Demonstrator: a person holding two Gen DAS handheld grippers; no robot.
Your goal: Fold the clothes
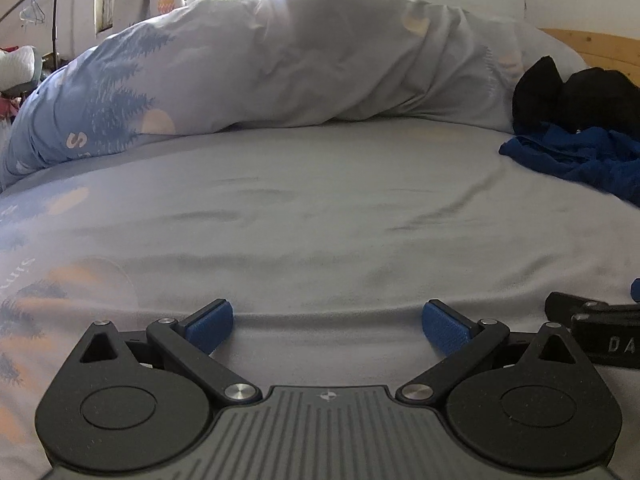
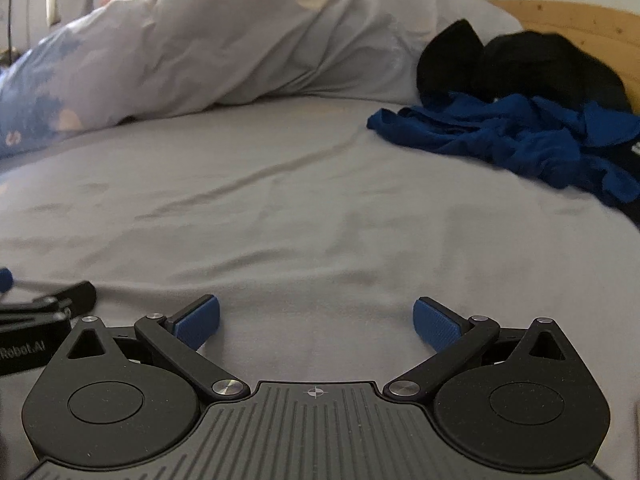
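Resting low over the bed, the left claw and the right claw sit side by side, each with its blue pads spread wide and nothing between them. The crumpled blue garment lies well ahead and off to the right of both, near the wooden headboard, with a black garment heaped just behind it and touching it. In the right wrist view the blue cloth sits closer to centre, so the right claw looks the nearer one. Its nearest loose edge trails leftward toward open sheet. A rolled duvet lies across the far side.
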